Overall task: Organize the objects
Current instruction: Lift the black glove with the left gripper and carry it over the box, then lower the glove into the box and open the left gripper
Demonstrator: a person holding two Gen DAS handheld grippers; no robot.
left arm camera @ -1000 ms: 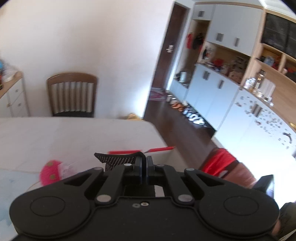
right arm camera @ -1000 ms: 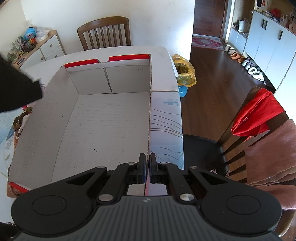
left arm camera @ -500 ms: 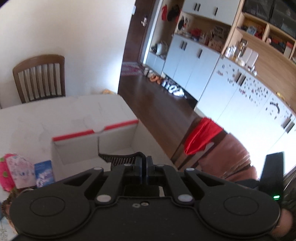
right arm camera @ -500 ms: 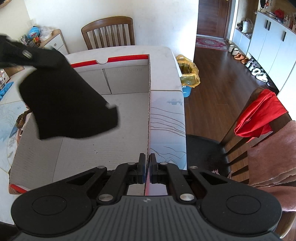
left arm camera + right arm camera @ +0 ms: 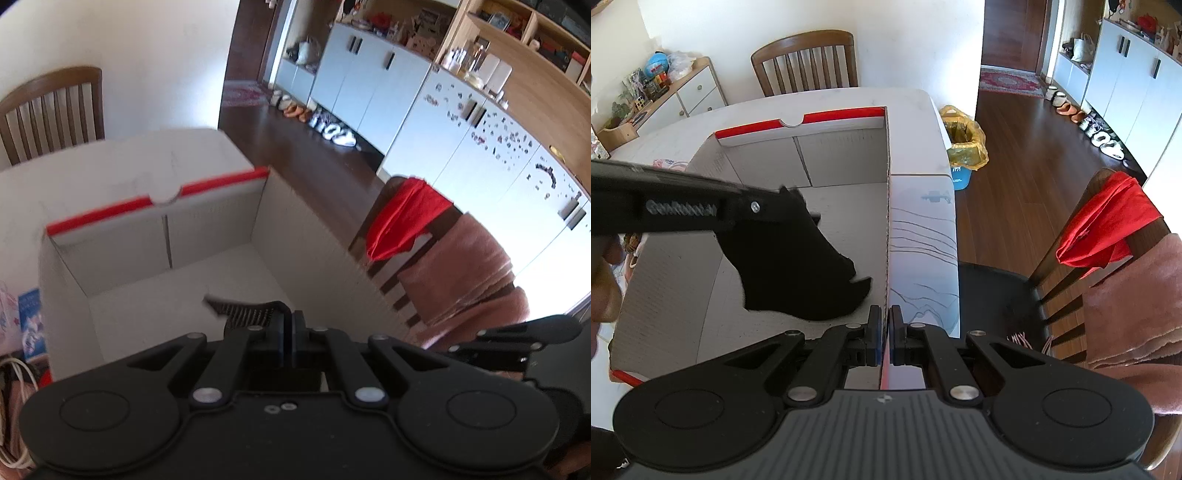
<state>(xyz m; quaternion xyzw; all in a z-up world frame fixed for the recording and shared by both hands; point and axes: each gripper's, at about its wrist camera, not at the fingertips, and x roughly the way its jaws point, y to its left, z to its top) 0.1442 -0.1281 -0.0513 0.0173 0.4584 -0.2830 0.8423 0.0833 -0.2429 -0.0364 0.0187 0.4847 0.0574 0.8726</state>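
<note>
Two grippers being used at once: right gripper (image 5: 885,338) being kept clenched on near right wall edge of cardboard box (image 5: 887,229), likely so box is being steadied and held open; left gripper (image 5: 289,332) being kept clamped on black fabric piece (image 5: 790,266), being hung over box interior, seemingly for dropping inside. Fabric piece being seen as flat, dark, ragged-edged, mesh-textured near pinch point, limp below jaws. Box being seen as white inside, empty, red strip along far rim, resting on white table (image 5: 916,107)
</note>
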